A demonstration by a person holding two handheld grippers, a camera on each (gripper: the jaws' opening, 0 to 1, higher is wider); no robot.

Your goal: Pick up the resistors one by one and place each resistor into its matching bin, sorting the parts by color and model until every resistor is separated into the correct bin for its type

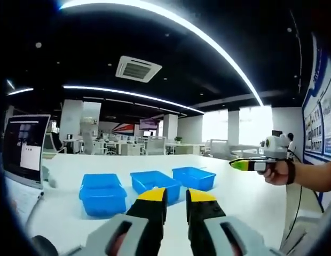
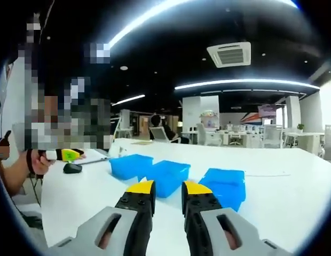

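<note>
while both grippers hover over the white table [image 1: 251, 197], three blue bins [image 1: 154, 183] wait.
left gripper [image 1: 176, 205] and right gripper [image 2: 167, 198]: jaws slightly parted, gripping nothing.

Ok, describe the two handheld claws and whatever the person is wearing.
Each claw has grey slotted bodies, black jaws and yellow tips: left claw, right claw. From the side, the right claw shows a green-yellow tip and a white top. The hand holding it wears a dark wristband.
</note>
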